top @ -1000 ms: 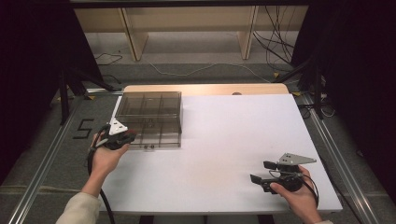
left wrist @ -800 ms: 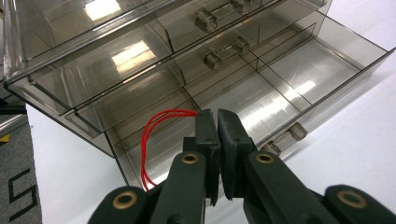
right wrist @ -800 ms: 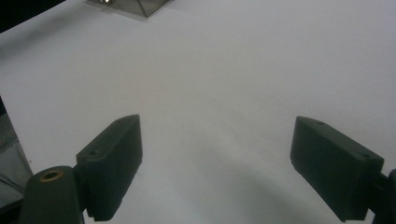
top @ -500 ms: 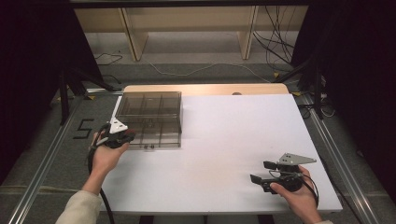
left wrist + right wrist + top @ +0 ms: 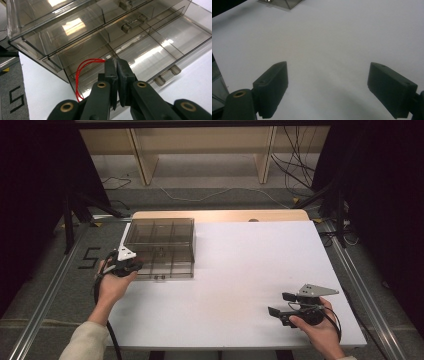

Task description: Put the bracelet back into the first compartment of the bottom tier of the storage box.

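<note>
Smoky clear plastic compartment box [image 5: 159, 248], lid raised, at tabletop [image 5: 250, 270] far-left. Left gripper [image 5: 116, 65] jaws pinched together on a thin red thread loop [image 5: 82, 75] at the box's front-left corner. Right gripper [image 5: 280, 304], well apart from the box, jaws wide, empty.

A table [image 5: 240, 285] with a white top carries the things; along its far edge a strip of light wood [image 5: 220, 215] shows. One clear smoky plastic box [image 5: 159, 247] with inner compartments lies directly on the white top, in the far left corner, close to the wood strip. The white surface to the right of the box and nearer than it is bare
</note>
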The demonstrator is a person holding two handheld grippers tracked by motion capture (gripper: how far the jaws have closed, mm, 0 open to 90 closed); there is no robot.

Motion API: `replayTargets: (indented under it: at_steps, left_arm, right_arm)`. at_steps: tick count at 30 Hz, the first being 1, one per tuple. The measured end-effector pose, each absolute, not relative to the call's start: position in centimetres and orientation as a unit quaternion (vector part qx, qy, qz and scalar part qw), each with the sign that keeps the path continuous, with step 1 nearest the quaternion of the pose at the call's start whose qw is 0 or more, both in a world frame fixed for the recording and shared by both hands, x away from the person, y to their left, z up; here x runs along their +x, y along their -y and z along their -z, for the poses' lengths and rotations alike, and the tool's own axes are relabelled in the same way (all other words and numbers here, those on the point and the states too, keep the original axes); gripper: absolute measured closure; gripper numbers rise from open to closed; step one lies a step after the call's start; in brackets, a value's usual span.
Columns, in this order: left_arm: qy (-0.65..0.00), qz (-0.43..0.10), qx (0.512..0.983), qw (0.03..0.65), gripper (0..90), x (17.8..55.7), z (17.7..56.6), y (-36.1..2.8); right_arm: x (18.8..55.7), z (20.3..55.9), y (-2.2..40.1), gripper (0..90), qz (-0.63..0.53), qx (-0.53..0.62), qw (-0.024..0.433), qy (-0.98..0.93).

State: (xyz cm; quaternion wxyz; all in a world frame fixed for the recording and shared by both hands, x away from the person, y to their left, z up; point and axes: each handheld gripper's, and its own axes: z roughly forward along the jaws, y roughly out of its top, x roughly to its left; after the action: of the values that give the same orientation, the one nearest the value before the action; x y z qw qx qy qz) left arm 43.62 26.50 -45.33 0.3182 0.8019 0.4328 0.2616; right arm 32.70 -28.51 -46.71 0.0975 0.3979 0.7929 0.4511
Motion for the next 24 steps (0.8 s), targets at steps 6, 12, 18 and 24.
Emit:
replayTargets:
  at_steps: [6, 12, 18, 24]
  left_arm:
    - [-0.436, -0.261, 0.801, 0.318, 87.2, 43.8, 45.4, -26.6]
    - [-0.437, -0.256, 0.803, 0.314, 87.2, 44.2, 45.7, -26.6]
    - [-0.437, -0.252, 0.807, 0.308, 87.2, 44.7, 46.1, -26.6]
    - [-0.439, -0.249, 0.809, 0.303, 87.2, 45.1, 46.4, -26.7]
  right_arm:
    - [32.7, 46.7, 28.5, 17.6, -0.451, 0.398, 0.097, -0.793]
    - [32.7, 46.7, 28.5, 17.6, -0.451, 0.398, 0.097, -0.793]
    - [32.7, 46.7, 28.5, 17.6, -0.450, 0.398, 0.097, -0.793]
    - [32.8, 46.7, 28.5, 17.6, -0.450, 0.399, 0.097, -0.793]
